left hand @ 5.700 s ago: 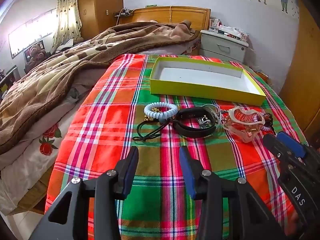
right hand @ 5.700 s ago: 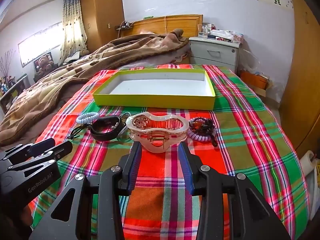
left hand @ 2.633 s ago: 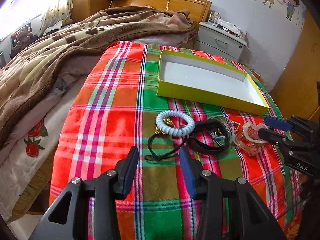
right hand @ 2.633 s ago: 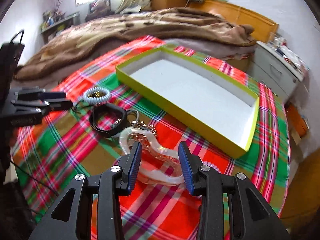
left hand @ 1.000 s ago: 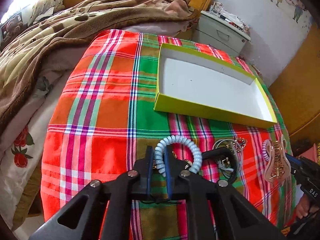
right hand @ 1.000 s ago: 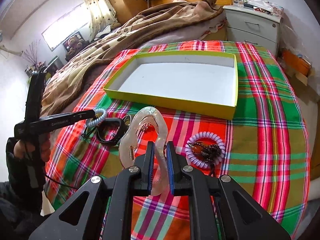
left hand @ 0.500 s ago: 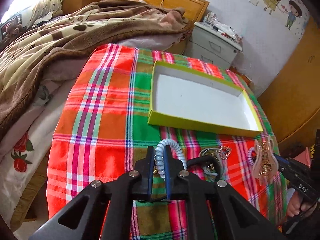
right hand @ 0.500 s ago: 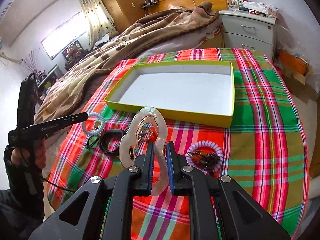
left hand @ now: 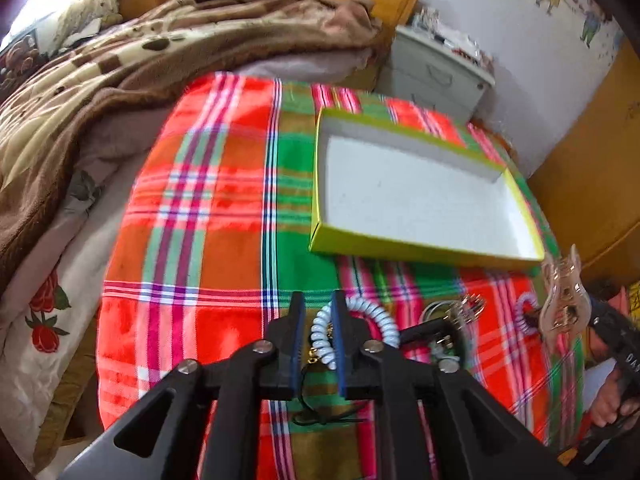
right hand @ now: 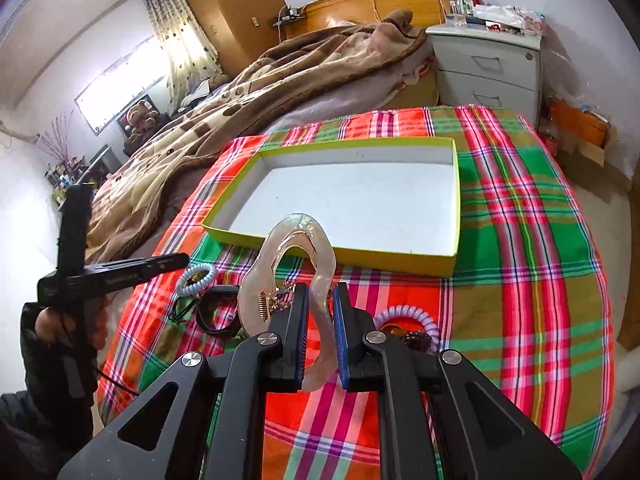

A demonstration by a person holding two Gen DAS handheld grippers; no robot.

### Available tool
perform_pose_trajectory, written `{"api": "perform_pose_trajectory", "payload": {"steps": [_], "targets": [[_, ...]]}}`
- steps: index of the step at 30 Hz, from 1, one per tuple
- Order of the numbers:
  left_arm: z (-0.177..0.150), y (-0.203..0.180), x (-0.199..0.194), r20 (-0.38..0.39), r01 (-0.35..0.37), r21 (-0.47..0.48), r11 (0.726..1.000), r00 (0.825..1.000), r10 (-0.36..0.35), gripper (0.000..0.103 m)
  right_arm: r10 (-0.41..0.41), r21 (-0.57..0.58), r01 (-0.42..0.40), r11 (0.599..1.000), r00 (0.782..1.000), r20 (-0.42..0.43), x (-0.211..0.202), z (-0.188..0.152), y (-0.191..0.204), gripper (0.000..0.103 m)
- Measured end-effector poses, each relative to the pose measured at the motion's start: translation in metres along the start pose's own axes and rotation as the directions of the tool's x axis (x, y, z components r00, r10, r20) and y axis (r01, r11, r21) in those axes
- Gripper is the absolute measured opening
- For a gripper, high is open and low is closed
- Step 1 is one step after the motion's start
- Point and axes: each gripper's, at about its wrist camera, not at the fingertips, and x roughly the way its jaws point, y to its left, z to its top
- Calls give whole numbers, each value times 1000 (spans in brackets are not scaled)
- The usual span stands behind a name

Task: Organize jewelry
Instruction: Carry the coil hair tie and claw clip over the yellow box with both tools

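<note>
My left gripper (left hand: pixel 318 300) is shut on a white spiral hair tie (left hand: pixel 372 316) and holds it above the plaid cloth; it also shows in the right wrist view (right hand: pixel 196 278). My right gripper (right hand: pixel 320 292) is shut on a pearly translucent hair claw clip (right hand: pixel 298 248), lifted near the front edge of the yellow-green box (right hand: pixel 456 224). The clip shows at the right in the left wrist view (left hand: pixel 564 296). The box (left hand: pixel 320 184) has a white, empty floor. A black band (right hand: pixel 216 312), a lilac spiral tie with dark beads (right hand: pixel 408 320) and a metal chain piece (left hand: pixel 460 312) lie on the cloth.
The plaid cloth (right hand: pixel 540 240) covers the bed end. A brown blanket (left hand: pixel 120 64) lies to the left and behind. A grey nightstand (right hand: pixel 488 64) stands beyond the box. The wooden wardrobe (left hand: pixel 592 160) is to the right.
Both grippers have risen further with their items. The hair tie is higher off the cloth, and the clip has moved closer to the box's front edge.
</note>
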Motion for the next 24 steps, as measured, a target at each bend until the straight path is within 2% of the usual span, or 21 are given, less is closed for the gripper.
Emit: {"api": "perform_pose_trajectory", "payload": {"steps": [2, 6, 8, 17, 19, 21, 24], "targets": [[-1, 0, 8, -28, 17, 4, 1000, 999, -17, 30, -2, 6, 2, 1000, 1000, -5, 3, 1, 0, 13], [0, -4, 22, -75, 30, 22, 999, 997, -28, 31, -7, 4, 7, 1000, 1000, -4, 4, 2, 0, 13], [0, -6, 26, -96, 16, 33, 999, 995, -12, 30, -3, 4, 3, 1000, 1000, -4, 3, 3, 0, 13], [3, -16, 29, -84, -31, 123, 992, 996, 41, 30, -6, 17, 6, 1000, 1000, -5, 5, 2, -2, 13], [4, -21, 31, -77, -56, 154, 987, 995, 69, 26, -7, 17, 7, 1000, 1000, -4, 5, 3, -2, 13], [5, -25, 33, -60, -100, 188, 977, 992, 113, 16, -8, 21, 9, 1000, 1000, -1, 3, 2, -2, 13], [5, -22, 32, -57, -93, 171, 981, 993, 104, 11, -11, 23, 11, 1000, 1000, 3, 2, 3, -3, 13]]}}
